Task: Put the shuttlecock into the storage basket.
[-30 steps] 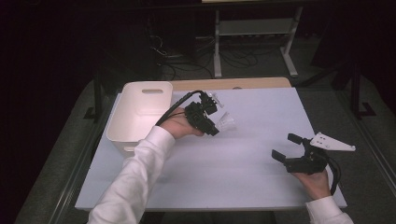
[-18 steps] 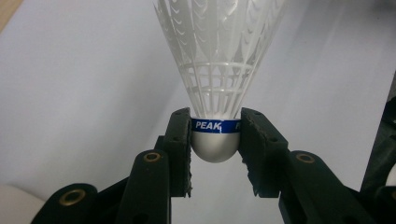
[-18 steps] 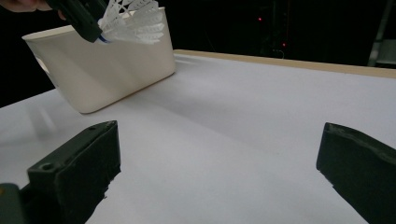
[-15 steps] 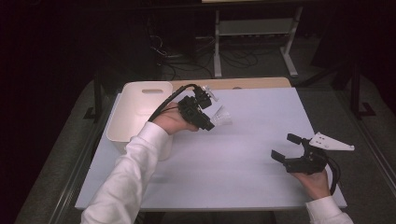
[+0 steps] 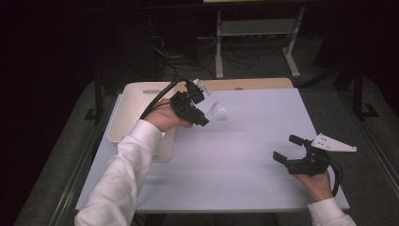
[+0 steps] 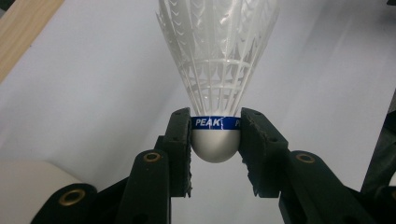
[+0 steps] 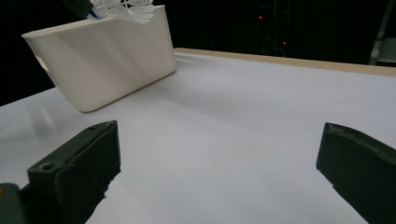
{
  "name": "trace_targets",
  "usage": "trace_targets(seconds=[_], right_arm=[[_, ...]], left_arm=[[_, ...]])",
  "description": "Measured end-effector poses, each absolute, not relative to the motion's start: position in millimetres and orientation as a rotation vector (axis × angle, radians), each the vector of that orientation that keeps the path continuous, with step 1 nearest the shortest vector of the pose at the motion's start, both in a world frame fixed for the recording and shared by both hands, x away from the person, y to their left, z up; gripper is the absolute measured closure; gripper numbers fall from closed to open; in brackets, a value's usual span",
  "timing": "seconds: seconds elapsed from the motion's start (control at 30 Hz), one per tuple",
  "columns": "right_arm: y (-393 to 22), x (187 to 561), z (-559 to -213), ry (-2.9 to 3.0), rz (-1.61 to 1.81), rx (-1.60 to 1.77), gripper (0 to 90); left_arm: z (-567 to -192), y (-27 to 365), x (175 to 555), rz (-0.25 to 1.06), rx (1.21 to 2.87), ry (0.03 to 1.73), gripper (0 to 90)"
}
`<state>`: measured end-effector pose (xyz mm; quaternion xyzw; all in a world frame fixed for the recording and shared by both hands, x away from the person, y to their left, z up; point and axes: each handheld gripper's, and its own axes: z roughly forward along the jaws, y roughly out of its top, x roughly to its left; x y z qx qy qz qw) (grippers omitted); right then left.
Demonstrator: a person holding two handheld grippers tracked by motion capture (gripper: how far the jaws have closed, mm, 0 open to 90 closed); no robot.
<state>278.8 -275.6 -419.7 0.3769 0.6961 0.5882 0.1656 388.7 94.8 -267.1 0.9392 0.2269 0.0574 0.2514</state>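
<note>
A white shuttlecock (image 6: 215, 79) with a blue band marked PEAK sits between my left gripper's (image 6: 215, 140) jaws, which are shut on its rounded cork base. In the high view that left gripper (image 5: 205, 117) hovers above the table, beside the right edge of a cream bin (image 5: 134, 115), with the shuttlecock (image 5: 217, 113) pointing right. My right gripper (image 5: 287, 148) rests low at the table's right front, open, with nothing between its wide-apart fingers (image 7: 84, 158). In the right gripper view the bin (image 7: 102, 56) stands at the upper left, with the shuttlecock (image 7: 128, 9) above its rim.
The white table top (image 5: 244, 141) has a wooden strip (image 5: 254, 84) along its far edge. Behind the table stand a metal stand (image 5: 254, 28) and loose cables (image 5: 174, 61) on a dark floor. A grey three-cornered plate (image 5: 334, 142) tops the right gripper.
My left hand has lifted the shuttlecock and carried it slightly back toward the bin's side. The right hand has stayed put.
</note>
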Motion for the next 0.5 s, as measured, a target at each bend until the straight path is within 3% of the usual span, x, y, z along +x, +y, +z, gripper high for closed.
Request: trace_targets(seconds=[0.5], right_arm=[[-276.4,279.3,-420.1,1.985,1.667,1.069,0.0]], left_arm=[[-251.0,118.2,388.7,0.179,2.528,0.673,64.4]])
